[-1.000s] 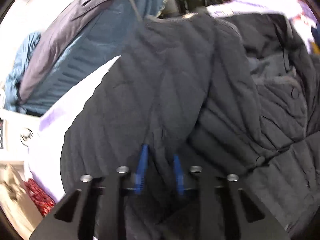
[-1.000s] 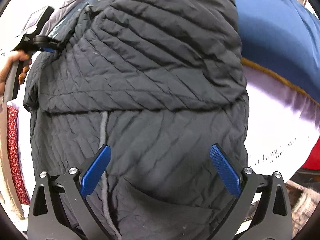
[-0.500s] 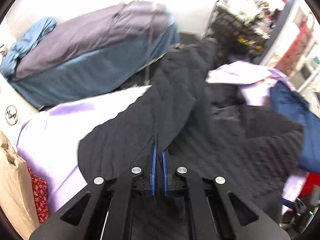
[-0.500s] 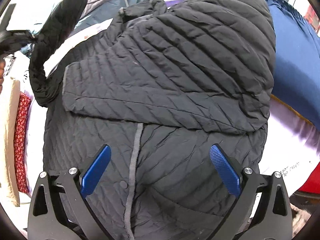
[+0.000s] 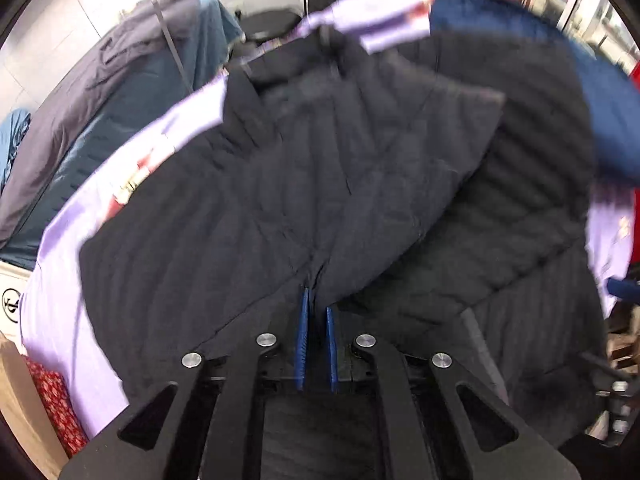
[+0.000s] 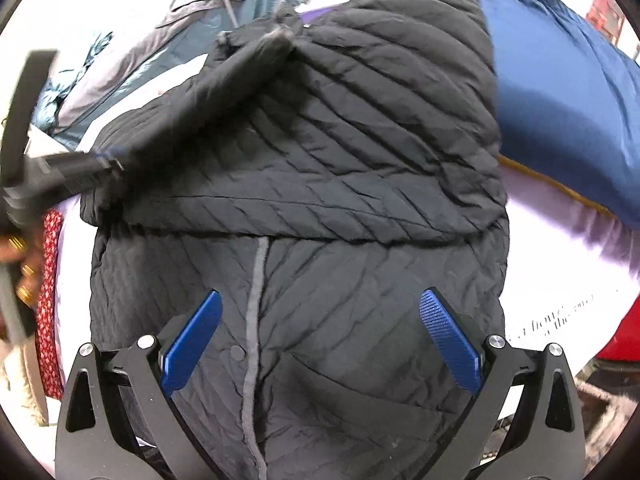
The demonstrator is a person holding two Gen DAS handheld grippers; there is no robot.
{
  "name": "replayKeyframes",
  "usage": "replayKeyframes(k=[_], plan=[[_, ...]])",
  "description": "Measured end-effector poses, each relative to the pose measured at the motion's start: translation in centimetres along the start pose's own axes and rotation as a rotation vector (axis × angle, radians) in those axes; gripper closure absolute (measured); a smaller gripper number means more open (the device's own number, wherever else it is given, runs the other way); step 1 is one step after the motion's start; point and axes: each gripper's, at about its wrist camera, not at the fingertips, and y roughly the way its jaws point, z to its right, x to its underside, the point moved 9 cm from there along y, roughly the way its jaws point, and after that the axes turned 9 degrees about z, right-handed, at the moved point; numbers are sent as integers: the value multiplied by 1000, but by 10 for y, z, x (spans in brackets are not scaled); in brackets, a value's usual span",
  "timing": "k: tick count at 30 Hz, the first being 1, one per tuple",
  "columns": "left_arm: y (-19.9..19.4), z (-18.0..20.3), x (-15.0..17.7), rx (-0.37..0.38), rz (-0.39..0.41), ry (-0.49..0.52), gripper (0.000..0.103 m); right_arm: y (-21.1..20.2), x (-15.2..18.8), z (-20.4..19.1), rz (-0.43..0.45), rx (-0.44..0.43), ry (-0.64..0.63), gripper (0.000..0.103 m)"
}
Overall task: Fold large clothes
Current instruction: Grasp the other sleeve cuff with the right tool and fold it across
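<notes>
A black quilted jacket (image 6: 320, 152) is spread over a lavender sheet (image 5: 72, 240), its grey zipper line running lengthwise away from the right tool (image 6: 320, 344). That tool is held above the hem with blades wide apart, nothing gripped. The sleeve (image 5: 320, 200) is clamped in the left tool (image 5: 316, 328) and stretched across the body.

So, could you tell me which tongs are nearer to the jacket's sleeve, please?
Left. The left tongs are pinched on the black jacket's sleeve, their jaws easing open. The right tongs hover open over the jacket's lower body, apart from the sleeve.
</notes>
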Motion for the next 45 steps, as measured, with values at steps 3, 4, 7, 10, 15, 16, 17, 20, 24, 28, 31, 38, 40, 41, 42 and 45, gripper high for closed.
replayKeyframes(k=[3, 4, 7, 10, 15, 16, 17, 20, 24, 28, 31, 38, 40, 41, 42, 45], plan=[[12, 5, 9, 3, -29, -2, 72, -3, 0, 10, 4, 10, 42, 5], [12, 9, 12, 19, -22, 2, 53, -5, -1, 13, 6, 11, 51, 5], [3, 19, 12, 44, 13, 44, 33, -8, -10, 17, 24, -2, 80, 5], [-7, 23, 26, 41, 3, 68, 33, -10, -31, 13, 66, -36, 90, 5], [-27, 13, 61, 39, -4, -36, 28, 2, -93, -5, 145, -161, 169, 5], [-30, 9, 70, 33, -15, -59, 28, 6, -103, -8, 149, -179, 186, 5], [-32, 3, 82, 23, -30, -85, 28, 15, -114, -11, 149, -191, 210, 5], [-43, -16, 113, -9, -50, -153, 28, 43, -138, -18, 132, -205, 268, 9], [-62, -47, 152, -82, -62, -221, 28, 71, -147, -29, 66, -234, 314, 79], [-73, -69, 184, -134, -86, -283, 28, 58, -143, -43, 91, -253, 274, 89], [-75, -77, 201, -137, -104, -341, 28, 41, -121, -49, 124, -202, 137, 90], [-63, -72, 182, -109, -98, -389, 28, 80, -65, -16, 33, -38, 49, 89], [-63, -69, 169, -107, -83, -368, 28, 93, -65, -15, 21, -19, 34, 85], [-63, -67, 163, -106, -74, -357, 28, 98, -65, -16, 11, -6, 20, 83], [-63, -64, 154, -105, -62, -342, 28, 102, -67, -18, 10, 7, 5, 80], [-61, -55, 134, -115, -34, -320, 20, 110, -68, -22, 4, 29, -27, 77]])
